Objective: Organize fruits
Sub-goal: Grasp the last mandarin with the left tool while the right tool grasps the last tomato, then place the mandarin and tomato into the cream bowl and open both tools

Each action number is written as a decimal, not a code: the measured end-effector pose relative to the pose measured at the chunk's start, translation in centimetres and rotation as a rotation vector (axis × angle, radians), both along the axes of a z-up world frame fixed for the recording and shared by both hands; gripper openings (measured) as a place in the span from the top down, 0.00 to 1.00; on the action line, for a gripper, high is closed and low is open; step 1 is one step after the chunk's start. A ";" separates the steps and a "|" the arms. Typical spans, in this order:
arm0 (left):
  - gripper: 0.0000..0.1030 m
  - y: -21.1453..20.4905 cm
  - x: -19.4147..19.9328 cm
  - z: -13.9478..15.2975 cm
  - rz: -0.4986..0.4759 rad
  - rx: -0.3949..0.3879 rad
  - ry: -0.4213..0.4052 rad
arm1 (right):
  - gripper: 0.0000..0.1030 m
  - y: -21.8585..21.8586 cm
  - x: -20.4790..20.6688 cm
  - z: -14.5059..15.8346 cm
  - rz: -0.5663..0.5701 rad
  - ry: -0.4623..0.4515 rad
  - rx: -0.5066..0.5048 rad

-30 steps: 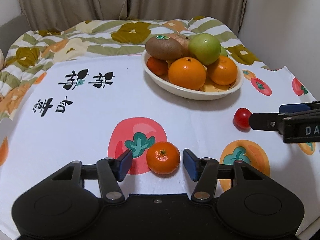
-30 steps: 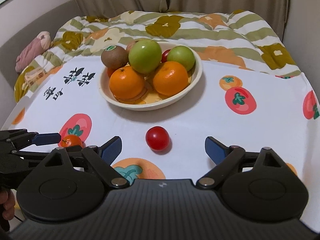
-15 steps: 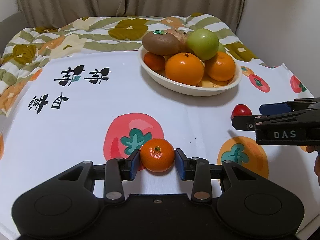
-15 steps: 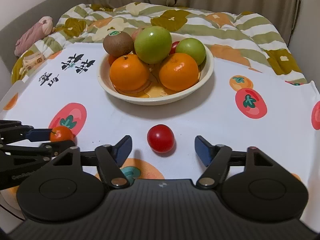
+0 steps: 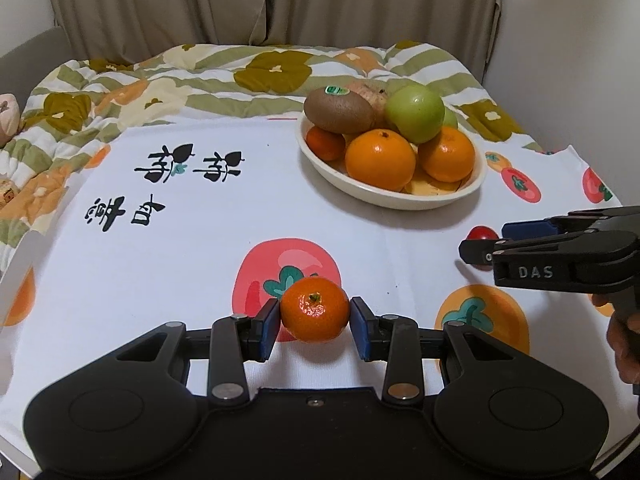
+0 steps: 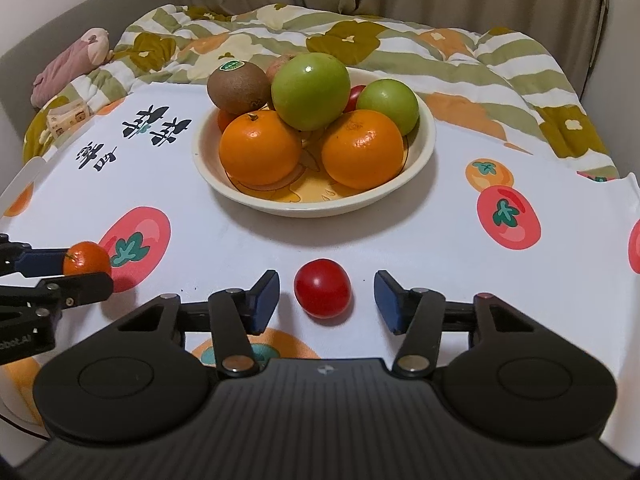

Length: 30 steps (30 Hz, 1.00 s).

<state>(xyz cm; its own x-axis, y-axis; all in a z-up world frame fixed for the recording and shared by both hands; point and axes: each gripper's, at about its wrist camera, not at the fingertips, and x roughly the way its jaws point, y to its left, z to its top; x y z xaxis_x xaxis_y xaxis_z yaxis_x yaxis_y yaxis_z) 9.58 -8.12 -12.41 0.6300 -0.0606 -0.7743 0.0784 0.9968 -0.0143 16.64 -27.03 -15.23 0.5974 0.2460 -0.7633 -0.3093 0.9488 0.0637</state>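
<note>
My left gripper (image 5: 315,324) is shut on a small mandarin (image 5: 315,309) and holds it just above the white cloth; the mandarin also shows in the right wrist view (image 6: 87,263). My right gripper (image 6: 326,302) is open, its blue pads on either side of a red cherry tomato (image 6: 322,288) that rests on the cloth; the tomato also shows in the left wrist view (image 5: 482,234). A cream bowl (image 6: 416,178) holds oranges, green apples, a kiwi and other fruit beyond both grippers; its rim also shows in the left wrist view (image 5: 384,200).
The white tablecloth (image 5: 200,248) has printed tomatoes and black characters. A flowered quilt (image 6: 400,40) lies behind the bowl, with curtains beyond. A pink plush toy (image 6: 68,72) lies at far left.
My left gripper closed on the mandarin and lifted it slightly. My right gripper moved forward around the cherry tomato and narrowed its opening.
</note>
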 end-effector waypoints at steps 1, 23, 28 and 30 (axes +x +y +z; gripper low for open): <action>0.60 -0.1 -0.1 0.2 0.001 0.000 -0.004 | 0.47 0.0 0.1 0.0 0.001 0.003 -0.002; 0.60 -3.2 2.5 5.6 -0.072 -0.024 -0.122 | 0.55 -2.4 0.1 5.8 -0.015 -0.075 0.021; 0.60 -4.5 4.3 5.7 -0.099 -0.021 -0.137 | 0.55 -2.8 0.7 6.7 -0.009 -0.098 0.019; 0.60 -5.0 5.0 5.6 -0.110 -0.019 -0.139 | 0.55 -3.0 0.8 6.9 -0.008 -0.102 0.019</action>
<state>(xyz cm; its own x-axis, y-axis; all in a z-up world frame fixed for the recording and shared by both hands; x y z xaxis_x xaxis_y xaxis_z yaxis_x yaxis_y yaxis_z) 14.57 -13.16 -6.83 0.7197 -0.1488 -0.6782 0.1898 0.9817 -0.0140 17.45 -30.03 -8.34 0.6736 0.2544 -0.6939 -0.3074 0.9503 0.0500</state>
